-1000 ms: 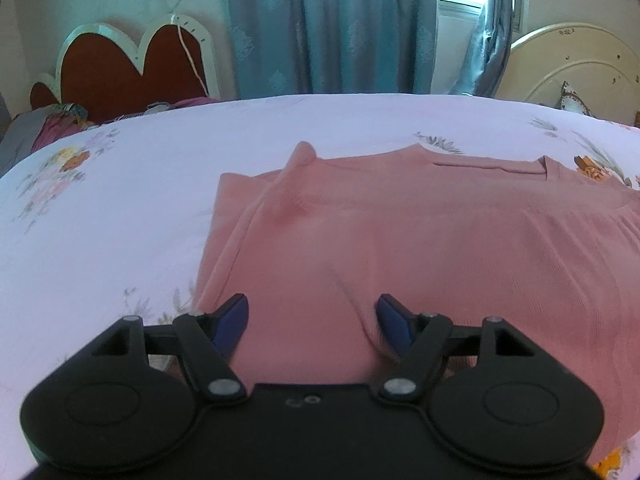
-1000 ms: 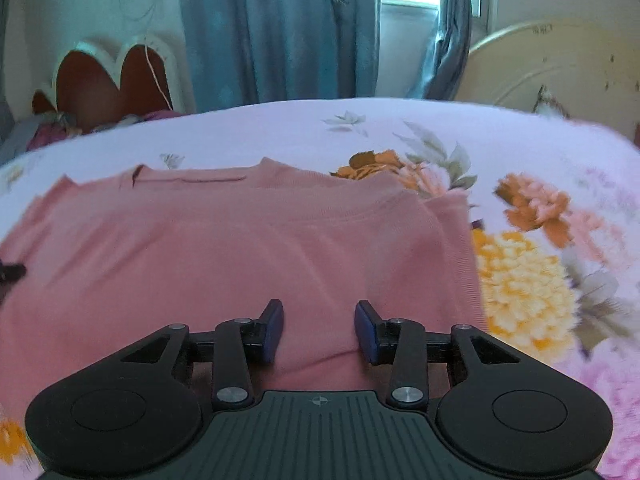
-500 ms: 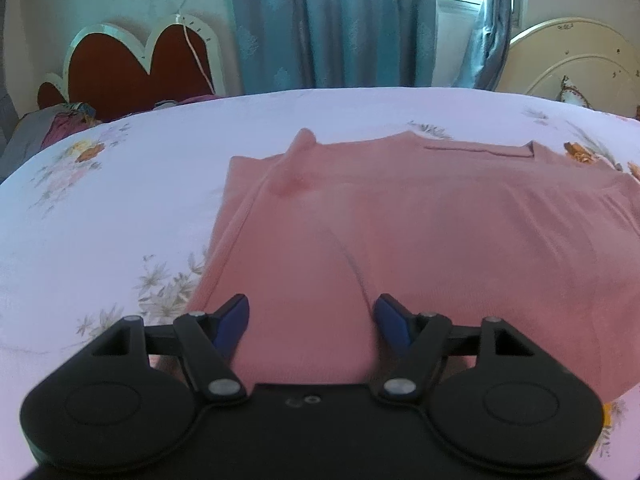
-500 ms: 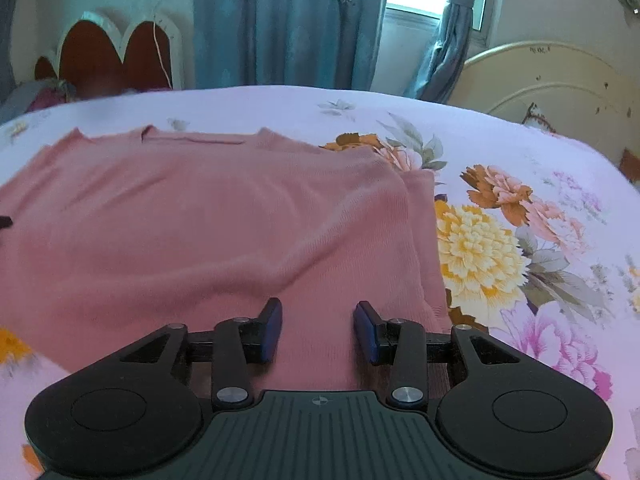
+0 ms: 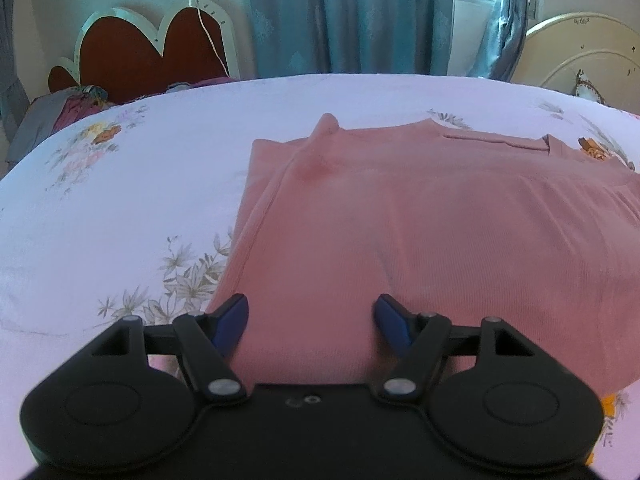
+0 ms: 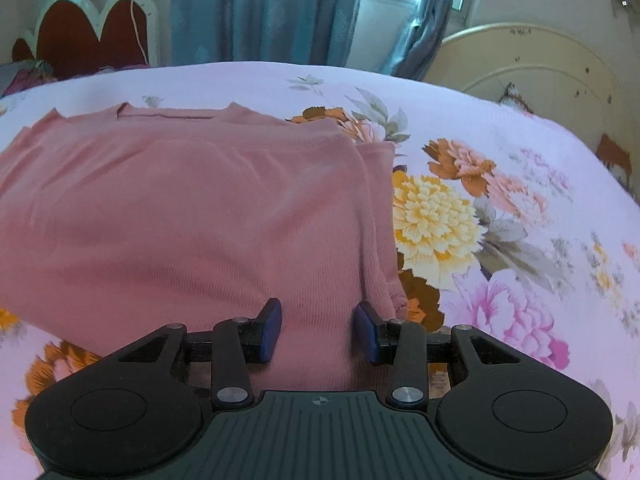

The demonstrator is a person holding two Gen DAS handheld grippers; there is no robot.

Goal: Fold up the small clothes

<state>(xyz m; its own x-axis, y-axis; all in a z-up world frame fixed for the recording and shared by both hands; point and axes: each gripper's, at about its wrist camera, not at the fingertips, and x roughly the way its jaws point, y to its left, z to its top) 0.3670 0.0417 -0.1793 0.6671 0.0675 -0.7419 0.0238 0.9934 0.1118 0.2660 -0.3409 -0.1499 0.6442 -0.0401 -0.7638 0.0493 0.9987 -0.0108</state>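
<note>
A pink knit top point(image 5: 420, 232) lies on the floral bedsheet with both sides folded inward and its neckline at the far end. It also shows in the right wrist view point(image 6: 192, 216). My left gripper point(image 5: 312, 320) is open, its blue-tipped fingers astride the near hem by the left fold. My right gripper point(image 6: 316, 332) is open too, fingers astride the near hem close to the right folded edge. Cloth runs between both pairs of fingers; the hem itself is hidden under the gripper bodies.
The bed point(image 5: 120, 208) is covered by a pale pink floral sheet point(image 6: 500, 216). A red heart-shaped headboard point(image 5: 148, 48) and a heap of clothes point(image 5: 68, 108) are at the far left. Blue curtains point(image 5: 340, 16) hang behind; a cream headboard point(image 6: 532, 68) stands at the right.
Both grippers have drawn back toward the near hem, so more bedsheet shows around the top. Both stay open.
</note>
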